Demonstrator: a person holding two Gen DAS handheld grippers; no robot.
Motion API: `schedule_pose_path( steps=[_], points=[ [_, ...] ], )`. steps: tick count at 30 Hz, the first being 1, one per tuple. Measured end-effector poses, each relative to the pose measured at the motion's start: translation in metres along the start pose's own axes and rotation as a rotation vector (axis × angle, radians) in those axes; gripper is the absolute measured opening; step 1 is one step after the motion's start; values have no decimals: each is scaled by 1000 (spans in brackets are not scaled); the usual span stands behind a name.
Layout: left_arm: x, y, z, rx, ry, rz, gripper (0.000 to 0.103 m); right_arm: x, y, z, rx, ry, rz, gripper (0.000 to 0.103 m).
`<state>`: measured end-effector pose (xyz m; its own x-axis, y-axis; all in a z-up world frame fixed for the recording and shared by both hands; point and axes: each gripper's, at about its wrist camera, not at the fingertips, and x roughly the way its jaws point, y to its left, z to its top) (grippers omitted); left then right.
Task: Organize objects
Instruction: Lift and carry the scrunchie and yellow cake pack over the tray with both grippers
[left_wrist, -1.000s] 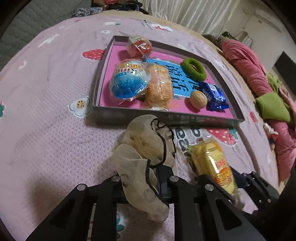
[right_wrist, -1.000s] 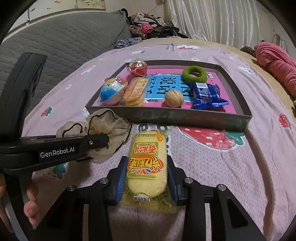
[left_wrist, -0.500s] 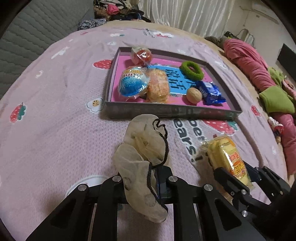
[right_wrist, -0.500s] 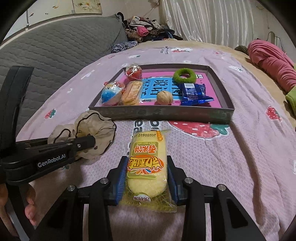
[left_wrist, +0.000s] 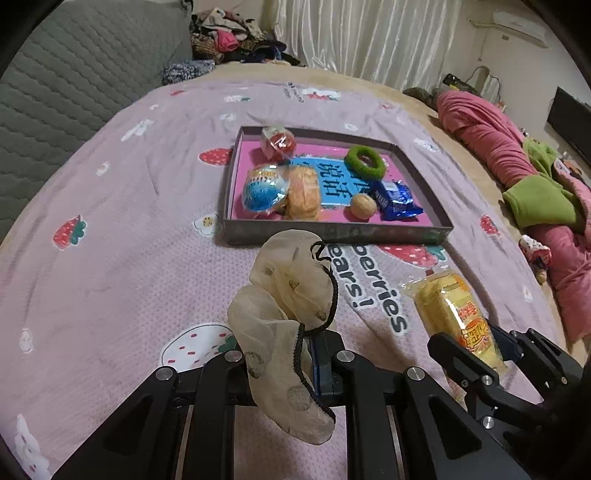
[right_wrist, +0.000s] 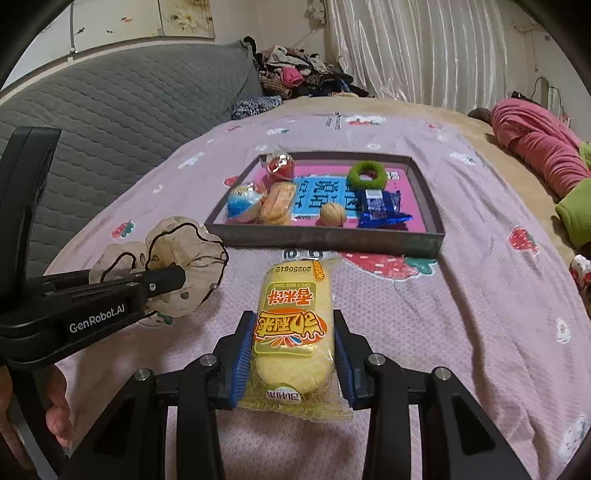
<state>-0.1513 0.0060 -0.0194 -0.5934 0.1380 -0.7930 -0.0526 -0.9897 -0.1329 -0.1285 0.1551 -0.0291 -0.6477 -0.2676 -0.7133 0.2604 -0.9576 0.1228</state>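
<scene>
Snack pack (right_wrist: 293, 328) pinched in right hand-held gripper (right_wrist: 293, 354), frame bottom centre.
Left hand-held gripper (left_wrist: 295, 354) clamped tight on beige scrunchie (left_wrist: 291, 295); tray (left_wrist: 332, 234) upper centre.

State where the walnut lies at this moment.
In both wrist views the walnut lies inside the tray, close to its near wall, between the orange wrapped pastry on its left and the blue snack packet on its right.
</scene>
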Motion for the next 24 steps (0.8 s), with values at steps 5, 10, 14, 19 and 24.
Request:
schedule_pose_path(
  steps=[5,10,14,19,24],
  points=[
    [-18,-6,-1,10,-27,2,17,-19,3,3,-15,-23,-4,40],
    [-33,-11,0,15,-41,-3,17,-33,5,6,-24,-39,-7,40],
    [-44,-16,3,25,-55,-4,17,-44,7,10,-28,-57,-5,40],
    [-61,-22,7,31,-85,-5,17,-61,8,16,-33,-84,-5,40],
    [-73,-30,10,50,-104,-2,17,-75,9,20,-39,-108,-8,40]
  ],
)
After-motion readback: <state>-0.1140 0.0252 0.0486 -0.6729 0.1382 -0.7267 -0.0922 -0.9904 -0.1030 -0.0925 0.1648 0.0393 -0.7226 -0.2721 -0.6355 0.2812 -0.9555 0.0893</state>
